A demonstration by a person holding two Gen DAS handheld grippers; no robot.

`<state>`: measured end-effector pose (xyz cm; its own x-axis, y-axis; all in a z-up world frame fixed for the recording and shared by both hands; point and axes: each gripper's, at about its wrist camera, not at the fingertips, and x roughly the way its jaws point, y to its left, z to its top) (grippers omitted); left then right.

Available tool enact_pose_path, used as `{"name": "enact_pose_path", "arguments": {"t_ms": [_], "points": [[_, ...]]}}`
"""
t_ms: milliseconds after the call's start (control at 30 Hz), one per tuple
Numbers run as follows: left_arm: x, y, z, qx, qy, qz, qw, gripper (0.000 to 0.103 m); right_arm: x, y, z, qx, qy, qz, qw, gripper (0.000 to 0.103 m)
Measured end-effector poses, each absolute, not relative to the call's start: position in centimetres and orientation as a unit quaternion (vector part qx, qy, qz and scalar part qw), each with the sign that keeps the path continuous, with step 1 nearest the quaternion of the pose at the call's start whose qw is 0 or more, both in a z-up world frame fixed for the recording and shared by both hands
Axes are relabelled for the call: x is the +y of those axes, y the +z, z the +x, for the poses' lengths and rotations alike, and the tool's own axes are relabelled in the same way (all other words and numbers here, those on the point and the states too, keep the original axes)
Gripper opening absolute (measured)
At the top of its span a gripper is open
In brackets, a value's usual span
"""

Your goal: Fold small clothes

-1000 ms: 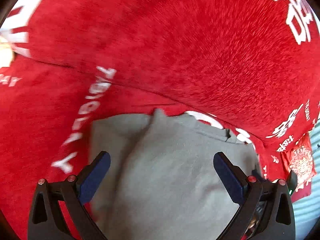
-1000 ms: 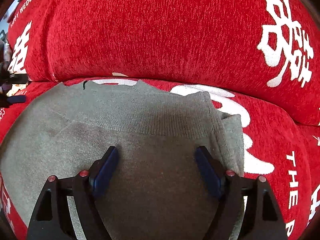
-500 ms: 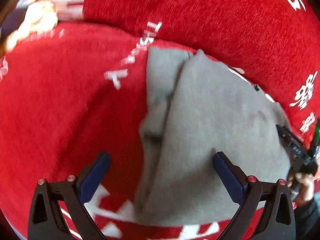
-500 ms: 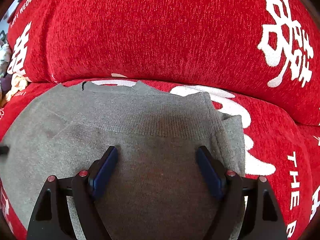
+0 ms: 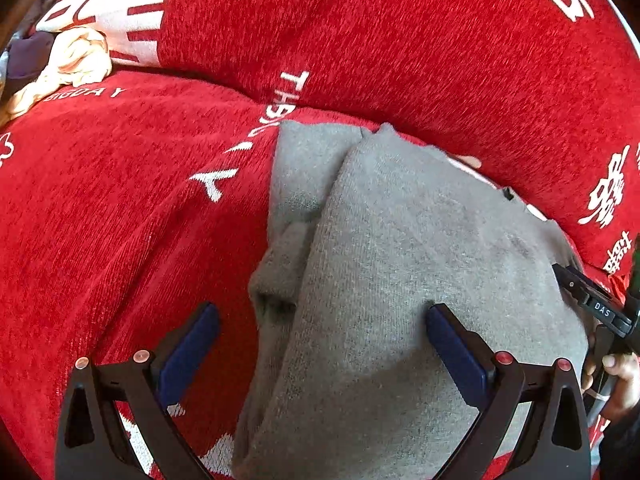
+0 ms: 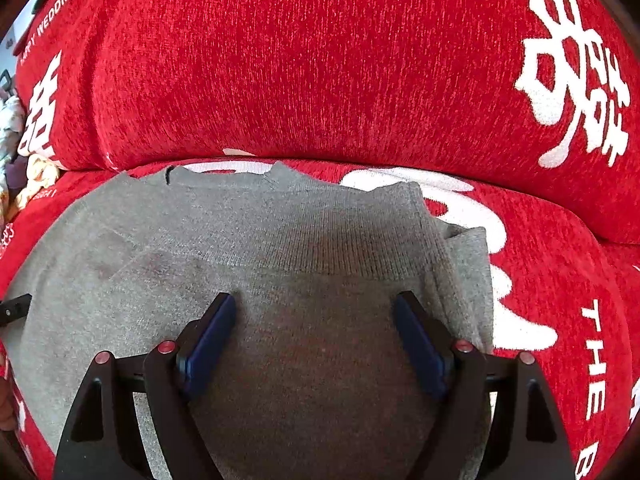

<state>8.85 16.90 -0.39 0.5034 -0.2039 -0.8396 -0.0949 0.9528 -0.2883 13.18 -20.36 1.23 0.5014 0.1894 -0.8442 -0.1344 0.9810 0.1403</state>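
Left wrist view shows a grey knit garment (image 5: 400,280), soft and slightly fuzzy, lying folded on the seat of a red sofa (image 5: 120,208) whose cover is a coarse chenille weave with white lettering and large white characters woven in. Along the garment's left edge a narrower layer is tucked under the top panel, bunching into a rounded lump near the middle. The left gripper (image 5: 320,344) hovers over that left edge with its blue-padded fingers (image 5: 188,348) spread wide, one above bare red cover and the other above grey cloth, gripping nothing. A crumpled cream cloth (image 5: 76,60) lies far off at the upper left, against the back cushion. At the right border a hand (image 5: 616,376) holds the other tool. From the right wrist view, the garment's ribbed band runs across the middle, finer knit below it. The right gripper (image 6: 316,336) sits over the grey fabric, fingers well apart and clamped on nothing.
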Motion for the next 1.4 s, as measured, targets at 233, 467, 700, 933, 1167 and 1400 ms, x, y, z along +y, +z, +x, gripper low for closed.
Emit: {"name": "enact_pose_path", "arguments": {"t_ms": [233,467,700,933,1167,1400], "points": [[16.6,0.0,8.9,0.505,-0.027,-0.146,0.85,0.103,-18.6,2.5,13.8,0.534,0.043,0.0,0.844,0.084],[16.4,0.5,8.5,0.512,-0.056,-0.144,0.845,0.092,-11.7,7.3,15.8,0.547,0.085,0.074,0.829,0.084],[12.6,2.8,6.1,0.468,-0.06,-0.064,0.879,0.04,-1.7,10.4,17.3,0.573,0.178,0.012,0.8,0.084],[12.2,2.9,5.9,0.464,-0.042,-0.063,0.883,0.039,2.1,8.1,19.8,0.629,0.214,0.05,0.745,0.084],[12.6,2.7,6.5,0.473,-0.044,-0.082,0.876,0.039,9.2,5.4,22.5,0.664,0.222,-0.043,0.713,0.084],[12.5,2.6,6.6,0.471,-0.046,-0.074,0.878,0.039,17.1,1.3,21.7,0.694,0.222,-0.197,0.656,0.087]]}}
